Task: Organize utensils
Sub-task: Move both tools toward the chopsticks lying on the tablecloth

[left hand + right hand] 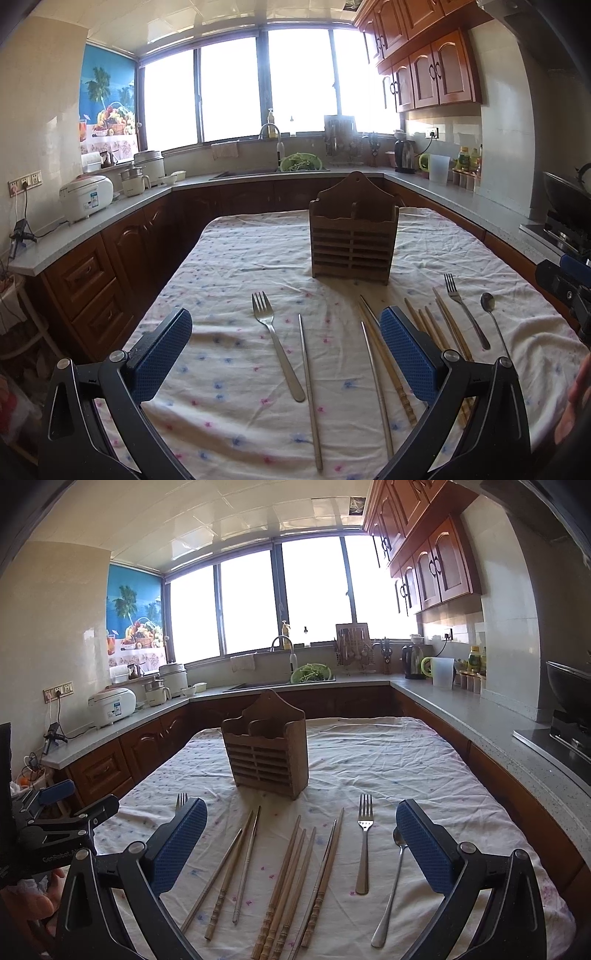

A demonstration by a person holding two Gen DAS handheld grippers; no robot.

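A wooden slatted utensil holder stands upright on the cloth-covered table. In front of it lie a fork, metal chopsticks, several bamboo chopsticks, a second fork and a spoon. My left gripper is open and empty, low over the left fork and a metal chopstick. My right gripper is open and empty above the bamboo chopsticks. The first fork's tines show behind the right gripper's left finger.
The table wears a white floral cloth. Kitchen counters surround it, with a rice cooker, a sink with a green colander, a kettle and a wok on the stove.
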